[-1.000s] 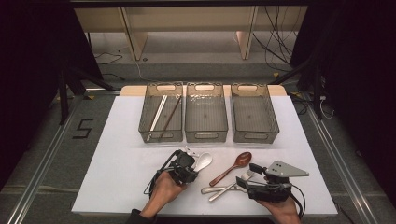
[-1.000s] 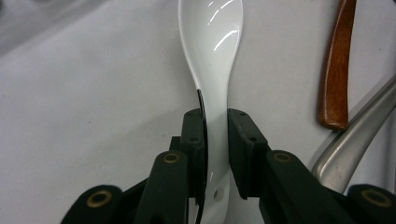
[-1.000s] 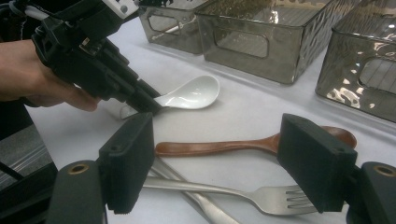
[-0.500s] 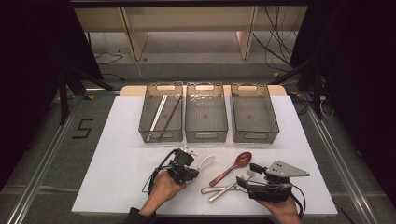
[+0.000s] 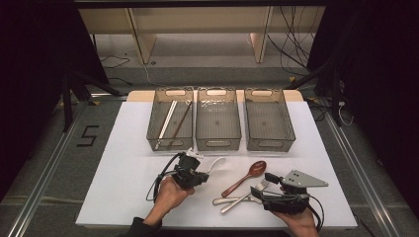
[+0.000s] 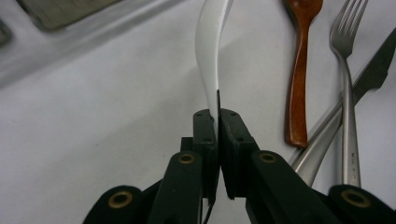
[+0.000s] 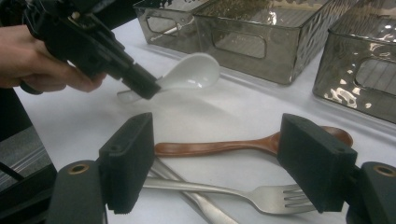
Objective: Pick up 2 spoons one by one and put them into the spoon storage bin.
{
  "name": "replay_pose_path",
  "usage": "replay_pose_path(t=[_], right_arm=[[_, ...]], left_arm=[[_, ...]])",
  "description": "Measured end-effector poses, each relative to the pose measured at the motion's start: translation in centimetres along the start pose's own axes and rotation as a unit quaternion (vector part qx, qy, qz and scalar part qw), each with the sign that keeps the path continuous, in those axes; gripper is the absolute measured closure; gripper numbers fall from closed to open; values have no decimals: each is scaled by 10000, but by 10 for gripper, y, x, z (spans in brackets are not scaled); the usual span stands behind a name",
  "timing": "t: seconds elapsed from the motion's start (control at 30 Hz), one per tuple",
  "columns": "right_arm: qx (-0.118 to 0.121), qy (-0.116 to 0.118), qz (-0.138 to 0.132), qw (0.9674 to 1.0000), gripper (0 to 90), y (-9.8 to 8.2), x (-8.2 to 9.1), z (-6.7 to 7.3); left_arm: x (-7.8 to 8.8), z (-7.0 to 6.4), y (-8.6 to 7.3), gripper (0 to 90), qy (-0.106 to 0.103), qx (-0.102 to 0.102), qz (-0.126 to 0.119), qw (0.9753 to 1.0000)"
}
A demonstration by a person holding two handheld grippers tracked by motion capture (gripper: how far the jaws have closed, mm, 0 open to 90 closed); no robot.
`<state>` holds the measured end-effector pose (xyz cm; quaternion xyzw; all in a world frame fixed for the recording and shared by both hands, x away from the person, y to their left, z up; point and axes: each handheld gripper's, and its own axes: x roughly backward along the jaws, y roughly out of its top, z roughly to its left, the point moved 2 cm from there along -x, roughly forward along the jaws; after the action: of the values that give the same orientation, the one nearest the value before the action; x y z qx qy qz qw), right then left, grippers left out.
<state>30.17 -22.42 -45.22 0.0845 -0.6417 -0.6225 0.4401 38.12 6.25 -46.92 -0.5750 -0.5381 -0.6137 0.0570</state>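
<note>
We have the left gripper (image 5: 201, 167) clamped tight on the handle of the white ceramic soup spoon (image 5: 215, 163), just in front of the middle bin of three clear grey plastic bins (image 5: 218, 144) on the white table (image 5: 118, 182). Its jaws have just been closing, and the spoon's handle sits between them. The left gripper view gives us the detail the high view can't: the two black jaws pinch the thin edge of the white handle (image 6: 208, 51), which curves up and away from them. From the right gripper view we see the spoon's bowl (image 7: 191, 72) lifted a little off the table, its shadow under it. The right gripper (image 7: 219, 156) rests with jaws wide apart and nothing in them, looking over the brown wooden spoon (image 7: 243, 145), the steel fork (image 7: 243, 193) and a steel handle crossing under it (image 7: 205, 207). Up top, the left bin holds a pale and a dark chopstick (image 5: 170, 121).
</note>
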Motion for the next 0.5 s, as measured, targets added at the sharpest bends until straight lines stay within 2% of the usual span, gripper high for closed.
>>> replay_pose_path(t=[0.23,0.5], right_arm=[[-35,-25,-23,10000,282,0,1,-1],[-35,-6,-33,10000,282,1,0,-1]], left_arm=[[12,4,11,854,-44,4,-291,9996],[23,13,32,854,52,22,-606,9981]])
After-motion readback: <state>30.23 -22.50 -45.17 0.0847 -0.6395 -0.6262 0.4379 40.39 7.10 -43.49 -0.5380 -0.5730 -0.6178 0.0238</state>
